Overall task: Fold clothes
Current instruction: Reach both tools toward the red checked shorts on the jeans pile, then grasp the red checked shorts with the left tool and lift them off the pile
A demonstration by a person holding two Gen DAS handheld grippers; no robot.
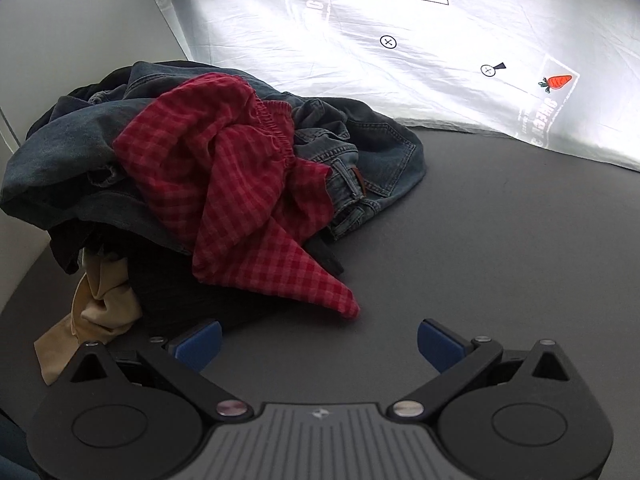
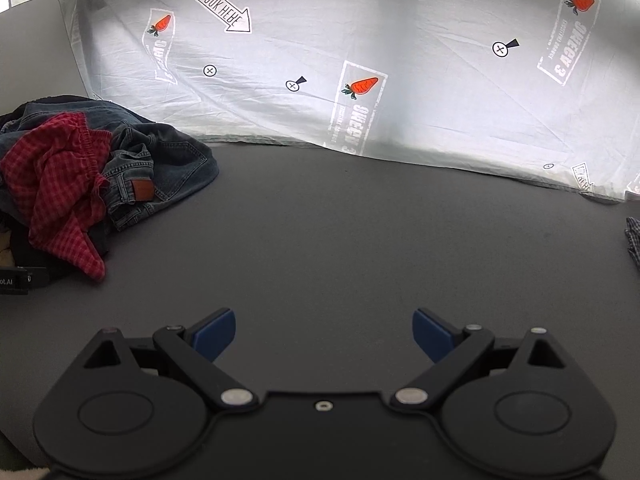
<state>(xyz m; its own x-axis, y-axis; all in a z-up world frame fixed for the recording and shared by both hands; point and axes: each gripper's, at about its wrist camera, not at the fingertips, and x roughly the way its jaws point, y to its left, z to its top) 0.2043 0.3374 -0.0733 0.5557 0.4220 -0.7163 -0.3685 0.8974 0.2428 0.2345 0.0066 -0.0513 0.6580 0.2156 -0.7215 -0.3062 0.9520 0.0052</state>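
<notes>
- Red checked cloth (image 1: 236, 184) crumpled atop jeans (image 1: 360, 152) in a pile on the grey tabletop (image 1: 480, 240).
- Pile at 11 o'clock of left gripper (image 1: 319, 344), jaws apart, empty.
- Right gripper (image 2: 324, 334) likewise spread; pile at 10 o'clock.

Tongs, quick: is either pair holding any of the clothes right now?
Left tongs: open, holding nothing, near the red checked cloth.
Right tongs: open, holding nothing, over bare table.

Left gripper (image 1: 320, 344): black linkage arms with round silver pivot pins, two large black discs, blue finger pads (image 1: 200, 342), and a grey ribbed centre plate bearing a small emblem, too small to read. Right gripper (image 2: 324, 334): matching black arms, silver pins, blue pads, an all-black body with one small centre screw.
</notes>
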